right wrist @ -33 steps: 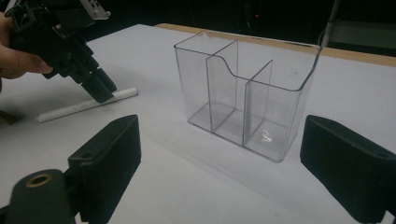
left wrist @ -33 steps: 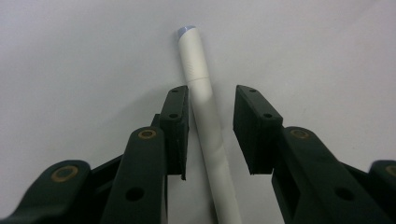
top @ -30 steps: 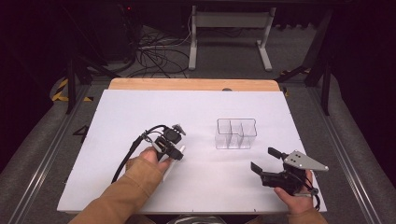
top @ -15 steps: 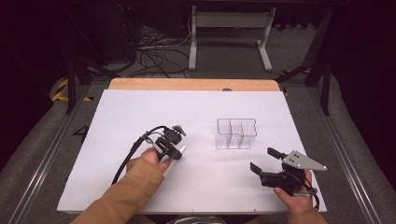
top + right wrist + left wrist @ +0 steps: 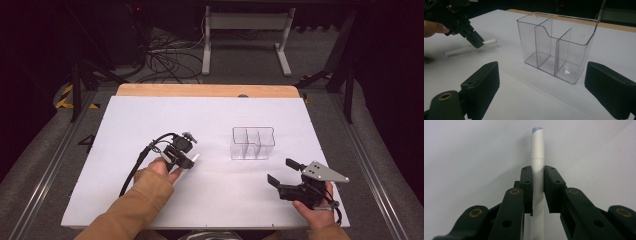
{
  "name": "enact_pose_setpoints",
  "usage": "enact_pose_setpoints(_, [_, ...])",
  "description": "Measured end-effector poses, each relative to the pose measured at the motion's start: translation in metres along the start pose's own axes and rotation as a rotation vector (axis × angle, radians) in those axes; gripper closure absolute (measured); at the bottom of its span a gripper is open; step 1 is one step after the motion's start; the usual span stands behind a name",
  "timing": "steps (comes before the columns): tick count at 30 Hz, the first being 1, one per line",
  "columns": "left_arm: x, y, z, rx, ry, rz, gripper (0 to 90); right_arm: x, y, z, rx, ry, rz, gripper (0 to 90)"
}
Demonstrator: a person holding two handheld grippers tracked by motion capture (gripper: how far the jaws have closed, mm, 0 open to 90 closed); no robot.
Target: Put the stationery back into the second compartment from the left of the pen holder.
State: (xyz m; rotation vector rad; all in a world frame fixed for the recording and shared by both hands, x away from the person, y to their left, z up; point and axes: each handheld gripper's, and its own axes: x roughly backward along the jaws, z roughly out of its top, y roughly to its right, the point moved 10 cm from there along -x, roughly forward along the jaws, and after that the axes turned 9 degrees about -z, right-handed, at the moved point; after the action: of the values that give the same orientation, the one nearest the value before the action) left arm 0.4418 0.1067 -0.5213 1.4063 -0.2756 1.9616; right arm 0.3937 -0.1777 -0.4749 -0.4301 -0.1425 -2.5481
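A white pen [image 5: 538,150] with a pale blue end lies flat on the white table. My left gripper [image 5: 538,173] is shut on its barrel, one jaw pressed against each side. In the high view, the left gripper [image 5: 189,161] is left of the table's centre, and the pen's tip [image 5: 196,157] pokes out to the right. A clear plastic organiser [image 5: 252,143] with three compartments stands empty right of centre. My right gripper [image 5: 280,171] is open near the front right, holding nothing. Its jaws face the organiser [image 5: 554,47], with the pen [image 5: 461,50] and left gripper [image 5: 477,43] beyond.
The white table top [image 5: 150,115] ends at a wooden strip [image 5: 205,90] along the far edge. A black cable [image 5: 135,170] trails from the left gripper toward the front left. Dark floor, cables and a metal stand [image 5: 245,40] lie beyond the table.
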Motion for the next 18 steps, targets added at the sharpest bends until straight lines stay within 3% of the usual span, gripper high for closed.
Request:
enact_pose_setpoints(1, [0.005, 0.001, 0.002, -0.001, 0.032, -0.006, 78.4, 0.000, 0.000, 0.000, 0.001, -0.001, 0.001, 13.9])
enact_pose_setpoints(5, [0.014, 0.003, 0.006, -0.012, 0.075, -0.014, 78.4, -0.001, 0.001, -0.001, 0.004, -0.003, -0.004, 13.9])
enact_pose_setpoints(9, [0.031, 0.004, 0.015, -0.033, 0.188, -0.035, 78.4, -0.001, 0.001, -0.002, 0.005, -0.008, -0.002, 14.1])
enact_pose_setpoints(14, [0.044, 0.001, 0.021, -0.051, 0.292, -0.042, 78.4, -0.001, 0.001, -0.003, 0.008, -0.009, -0.005, 14.3])
enact_pose_setpoints(15, [0.044, 0.001, 0.021, -0.051, 0.292, -0.042, 78.4, -0.001, 0.001, -0.003, 0.010, -0.009, -0.007, 14.3])
enact_pose_setpoints(18, [0.055, 0.004, 0.026, -0.079, 0.379, -0.048, 78.4, -0.001, 0.002, -0.003, 0.011, -0.009, -0.007, 14.3])
